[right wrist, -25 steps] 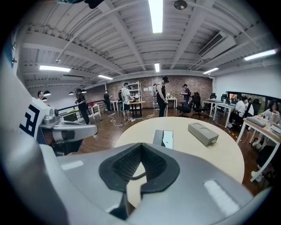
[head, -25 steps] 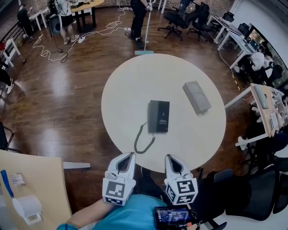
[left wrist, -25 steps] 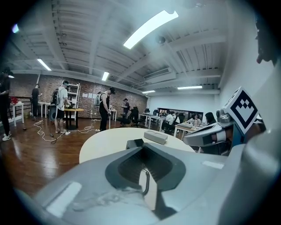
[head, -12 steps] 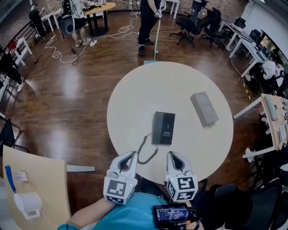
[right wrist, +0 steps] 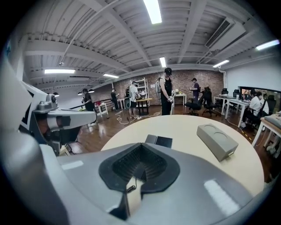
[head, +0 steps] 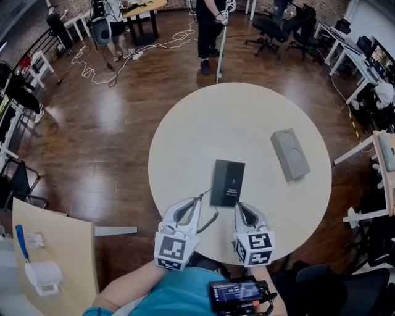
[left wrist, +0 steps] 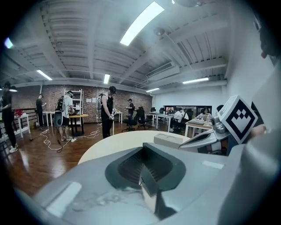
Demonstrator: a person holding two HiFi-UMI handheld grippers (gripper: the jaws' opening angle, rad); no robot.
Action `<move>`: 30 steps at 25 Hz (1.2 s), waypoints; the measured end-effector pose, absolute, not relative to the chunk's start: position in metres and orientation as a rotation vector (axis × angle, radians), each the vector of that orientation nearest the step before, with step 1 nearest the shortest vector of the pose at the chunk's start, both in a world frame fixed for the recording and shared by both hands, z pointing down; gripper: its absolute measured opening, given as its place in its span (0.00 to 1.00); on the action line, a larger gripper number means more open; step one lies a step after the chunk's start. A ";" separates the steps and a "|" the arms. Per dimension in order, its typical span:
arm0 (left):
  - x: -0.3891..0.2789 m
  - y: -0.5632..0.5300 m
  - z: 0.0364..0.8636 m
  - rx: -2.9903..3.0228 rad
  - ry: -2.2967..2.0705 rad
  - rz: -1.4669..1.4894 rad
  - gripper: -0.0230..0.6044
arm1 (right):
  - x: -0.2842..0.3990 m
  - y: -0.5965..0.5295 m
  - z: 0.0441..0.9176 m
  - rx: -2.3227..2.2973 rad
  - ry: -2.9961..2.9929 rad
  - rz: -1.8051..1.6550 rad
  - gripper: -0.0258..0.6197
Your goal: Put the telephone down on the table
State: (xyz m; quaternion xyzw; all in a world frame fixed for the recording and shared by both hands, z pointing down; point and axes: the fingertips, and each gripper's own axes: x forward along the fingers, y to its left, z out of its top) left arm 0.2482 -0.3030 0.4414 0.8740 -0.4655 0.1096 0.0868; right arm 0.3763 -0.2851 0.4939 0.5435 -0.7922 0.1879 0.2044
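A black telephone (head: 227,182) lies flat near the middle of the round cream table (head: 173,136), and it also shows in the right gripper view (right wrist: 159,141). Its coiled cord (head: 208,216) trails toward the table's near edge, between my two grippers. My left gripper (head: 196,201) (left wrist: 144,178) is over the near edge, left of the cord, shut and holding nothing. The right gripper (head: 238,206) (right wrist: 131,184) sits just short of the telephone's near end, also shut and holding nothing. Neither touches the telephone.
A grey box (head: 290,154) (right wrist: 217,140) lies on the table's right side. People (head: 210,18) stand beyond the table among cables (head: 92,68) and office chairs (head: 271,28). A wooden table (head: 49,247) is at lower left, desks at right.
Both grippers have moved forward from the near edge over the table toward the telephone, the left one now beside the cord. Their jaws stayed shut.
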 end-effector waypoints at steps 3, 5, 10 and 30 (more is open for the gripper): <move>0.252 -0.313 0.458 2.572 -1.389 0.364 0.06 | 0.388 -0.299 0.516 1.450 -2.179 0.577 0.03; 0.253 -0.320 0.472 2.545 -1.395 0.395 0.06 | 0.396 -0.309 0.529 1.399 -2.184 0.627 0.11; 0.252 -0.337 0.504 2.476 -1.406 0.495 0.06 | 0.415 -0.338 0.569 1.290 -2.205 0.778 0.23; 0.248 -0.341 0.547 2.342 -1.433 0.628 0.06 | 0.402 -0.391 0.654 0.728 -2.376 1.420 0.42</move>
